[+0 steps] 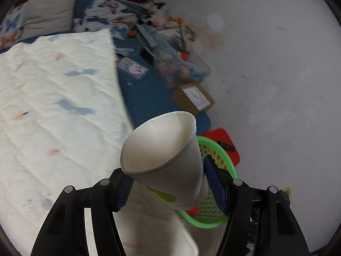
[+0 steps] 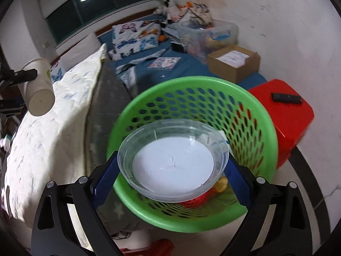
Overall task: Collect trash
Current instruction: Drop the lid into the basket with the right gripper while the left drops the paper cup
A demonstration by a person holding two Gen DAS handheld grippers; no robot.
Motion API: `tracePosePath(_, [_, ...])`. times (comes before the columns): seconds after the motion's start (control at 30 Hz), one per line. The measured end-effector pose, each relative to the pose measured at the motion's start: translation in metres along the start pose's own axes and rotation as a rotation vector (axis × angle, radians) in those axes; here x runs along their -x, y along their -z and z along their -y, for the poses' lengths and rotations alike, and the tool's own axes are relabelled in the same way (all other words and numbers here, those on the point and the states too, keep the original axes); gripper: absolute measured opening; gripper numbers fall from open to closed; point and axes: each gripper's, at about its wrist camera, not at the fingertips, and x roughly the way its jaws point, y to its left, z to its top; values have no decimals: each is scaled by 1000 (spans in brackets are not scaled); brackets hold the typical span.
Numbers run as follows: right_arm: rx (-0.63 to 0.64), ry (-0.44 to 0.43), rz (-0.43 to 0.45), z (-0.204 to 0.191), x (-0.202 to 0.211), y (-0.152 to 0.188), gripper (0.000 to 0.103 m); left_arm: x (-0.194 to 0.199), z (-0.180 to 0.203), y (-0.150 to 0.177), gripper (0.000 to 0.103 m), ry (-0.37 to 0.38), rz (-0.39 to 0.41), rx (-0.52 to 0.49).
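My left gripper (image 1: 168, 183) is shut on a white paper cup (image 1: 166, 155) with a green logo, held tilted with its mouth toward the camera. The cup (image 2: 40, 87) and the left gripper also show at the left of the right wrist view, above the bed. My right gripper (image 2: 172, 170) is shut on a clear plastic bowl (image 2: 172, 160) with a white bottom, held over the green perforated basket (image 2: 213, 89). The basket (image 1: 223, 164) sits below and right of the cup in the left wrist view. Red and yellow items lie inside the basket.
A bed with a cream quilt (image 1: 53, 106) fills the left. A red stool (image 2: 292, 115) with a black remote (image 2: 286, 98) stands right of the basket against the white wall. A cardboard box (image 2: 233, 61), clear bin and clutter lie on the blue sheet behind.
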Motion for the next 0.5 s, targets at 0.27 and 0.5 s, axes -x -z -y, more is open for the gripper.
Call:
tracePosePath(0.27, [-61, 9, 12, 23, 11, 8, 94, -49, 48, 9, 62, 16, -103, -114])
tracePosePath(0.5, [-87, 3, 31, 30, 29, 18, 94, -83, 72, 23, 63, -7, -170, -193])
